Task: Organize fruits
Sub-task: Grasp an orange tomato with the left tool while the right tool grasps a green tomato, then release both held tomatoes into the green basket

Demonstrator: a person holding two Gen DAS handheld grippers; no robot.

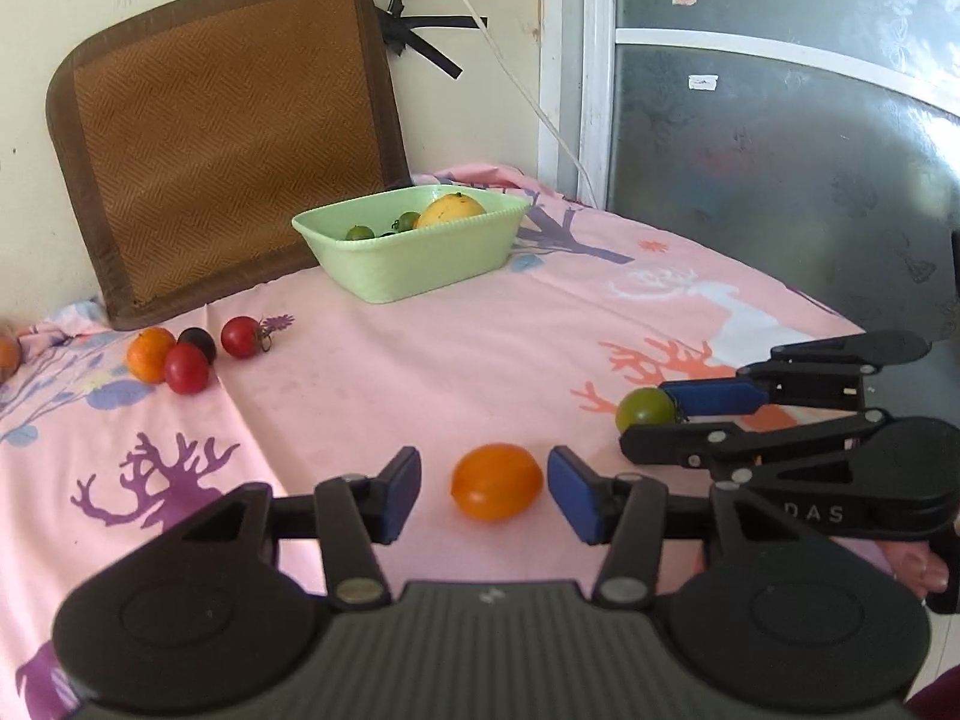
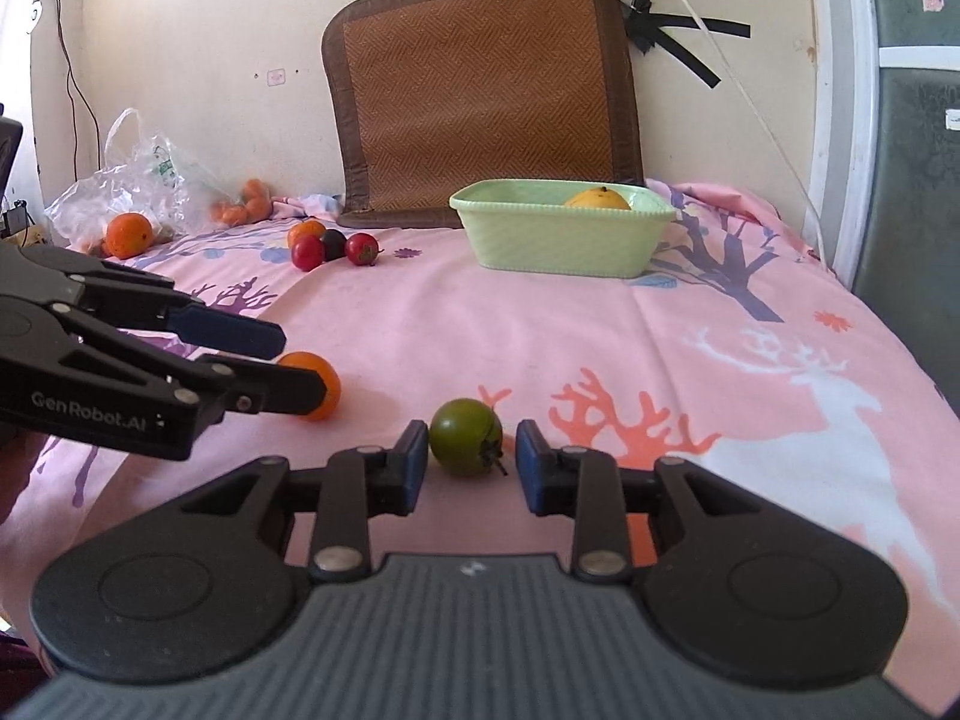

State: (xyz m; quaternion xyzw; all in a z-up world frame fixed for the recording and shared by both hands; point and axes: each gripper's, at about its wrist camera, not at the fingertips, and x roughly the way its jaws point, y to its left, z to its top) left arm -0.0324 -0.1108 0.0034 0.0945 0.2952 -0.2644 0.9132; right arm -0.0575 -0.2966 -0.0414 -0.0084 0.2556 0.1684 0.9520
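My left gripper (image 1: 483, 489) is open around an orange tomato (image 1: 497, 481) on the pink cloth, with gaps on both sides. My right gripper (image 2: 472, 461) is open around a green tomato (image 2: 465, 437); the left pad is nearly touching it. In the left wrist view the right gripper (image 1: 654, 414) and green tomato (image 1: 645, 408) sit to the right. In the right wrist view the left gripper (image 2: 300, 360) and orange tomato (image 2: 321, 387) sit to the left. A green bowl (image 1: 384, 267) (image 2: 558, 243) at the back holds a yellow-orange fruit (image 1: 450, 210) and small green tomatoes (image 1: 360, 232).
A cluster of red, dark and orange fruits (image 1: 180, 354) (image 2: 330, 246) lies at the back left. A plastic bag (image 2: 132, 186) with oranges sits far left. A brown woven cushion (image 1: 222, 138) leans on the wall. The table edge curves at the right.
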